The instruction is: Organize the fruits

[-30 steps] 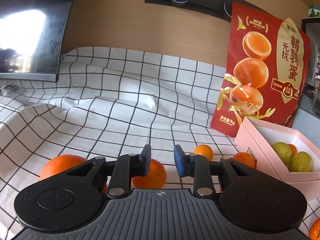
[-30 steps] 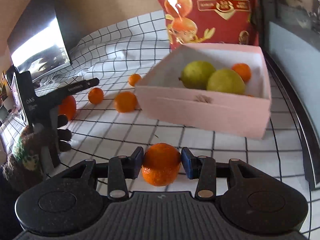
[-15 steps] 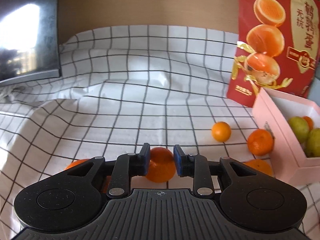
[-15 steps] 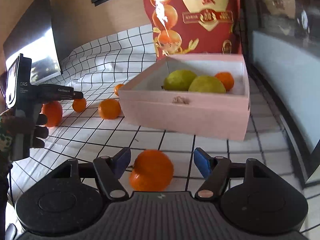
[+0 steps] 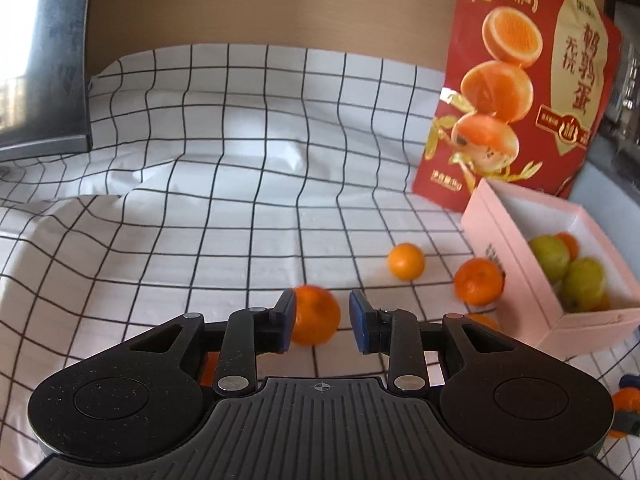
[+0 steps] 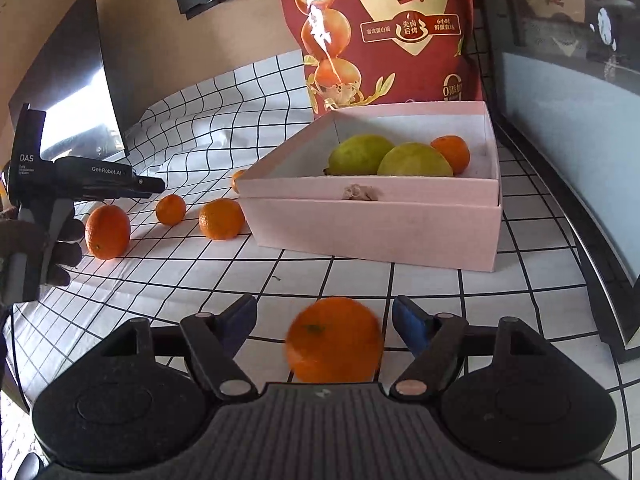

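Observation:
A pink box (image 5: 516,240) (image 6: 372,220) holds two green fruits (image 6: 384,156) and a mandarin (image 6: 452,152). In the left wrist view my left gripper (image 5: 322,322) is open, and a mandarin (image 5: 316,314) lies between its fingers against the left pad. Two more mandarins (image 5: 406,261) (image 5: 478,282) lie on the checked cloth beyond it, near the box. In the right wrist view my right gripper (image 6: 325,322) is wide open, with a mandarin (image 6: 334,340) lying loose between its fingers in front of the box. The left gripper (image 6: 148,186) also shows there, at the far left.
A red snack bag (image 5: 516,80) stands behind the box. A dark monitor (image 5: 40,60) is at the back left. A large orange (image 6: 107,232) and two mandarins (image 6: 171,209) (image 6: 221,218) lie left of the box. A dark ledge (image 6: 560,200) runs along the right.
My right gripper opened and let go of its mandarin, which now lies between the wide fingers. My left gripper moved forward around a mandarin and its fingers opened a little.

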{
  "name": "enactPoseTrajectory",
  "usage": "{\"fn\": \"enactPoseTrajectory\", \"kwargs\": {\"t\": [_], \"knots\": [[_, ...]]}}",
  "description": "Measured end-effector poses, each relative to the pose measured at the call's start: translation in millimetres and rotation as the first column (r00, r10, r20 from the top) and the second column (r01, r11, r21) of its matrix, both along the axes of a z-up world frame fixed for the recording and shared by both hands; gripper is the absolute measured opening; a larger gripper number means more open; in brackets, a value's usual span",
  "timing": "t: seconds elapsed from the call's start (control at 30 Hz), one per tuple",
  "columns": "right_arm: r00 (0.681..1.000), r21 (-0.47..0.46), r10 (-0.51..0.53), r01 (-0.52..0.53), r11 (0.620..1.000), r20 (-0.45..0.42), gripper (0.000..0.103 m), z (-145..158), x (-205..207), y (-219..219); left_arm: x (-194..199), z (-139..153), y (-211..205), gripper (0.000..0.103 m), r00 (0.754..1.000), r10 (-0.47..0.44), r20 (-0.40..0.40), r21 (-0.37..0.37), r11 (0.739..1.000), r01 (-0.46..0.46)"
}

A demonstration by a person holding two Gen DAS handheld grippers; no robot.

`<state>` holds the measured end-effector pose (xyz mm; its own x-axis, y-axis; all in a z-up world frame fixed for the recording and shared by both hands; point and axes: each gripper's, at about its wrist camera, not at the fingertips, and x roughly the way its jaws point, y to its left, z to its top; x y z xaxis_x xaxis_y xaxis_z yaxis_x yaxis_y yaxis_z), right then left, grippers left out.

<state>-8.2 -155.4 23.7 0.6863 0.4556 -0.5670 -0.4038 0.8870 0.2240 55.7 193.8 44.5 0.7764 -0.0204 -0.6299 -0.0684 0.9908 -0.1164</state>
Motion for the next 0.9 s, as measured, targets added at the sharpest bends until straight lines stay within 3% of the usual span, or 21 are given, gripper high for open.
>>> {"fn": "enactPoseTrajectory", "kwargs": {"t": [0.23,0.37,0.6,0.9], "knots": [[1.000,-0.002,-0.020,0.020,1.000,-0.007,0.077,-0.6,2.4,-1.0,5.4,-12.4,-8.7,0.033,1.000,0.012,-0.006,0.082,0.997,-0.011],[1.000,-0.002,-0.021,0.021,1.000,-0.021,0.078,-1.6,4.0,-0.9,11.8,-14.1,-13.6,0.035,1.000,0.004,-0.006,0.078,0.997,-0.004],[0.999,0.001,-0.031,0.031,1.000,-0.033,0.078,-2.5,5.3,-2.8,23.9,-19.7,-22.6,0.043,0.999,0.019,-0.033,0.164,0.986,-0.013],[0.998,0.006,-0.032,0.033,0.999,-0.044,0.080,-3.7,7.2,-4.1,23.4,-19.0,-16.3,0.047,0.997,-0.017,-0.080,0.191,0.981,0.033]]}}
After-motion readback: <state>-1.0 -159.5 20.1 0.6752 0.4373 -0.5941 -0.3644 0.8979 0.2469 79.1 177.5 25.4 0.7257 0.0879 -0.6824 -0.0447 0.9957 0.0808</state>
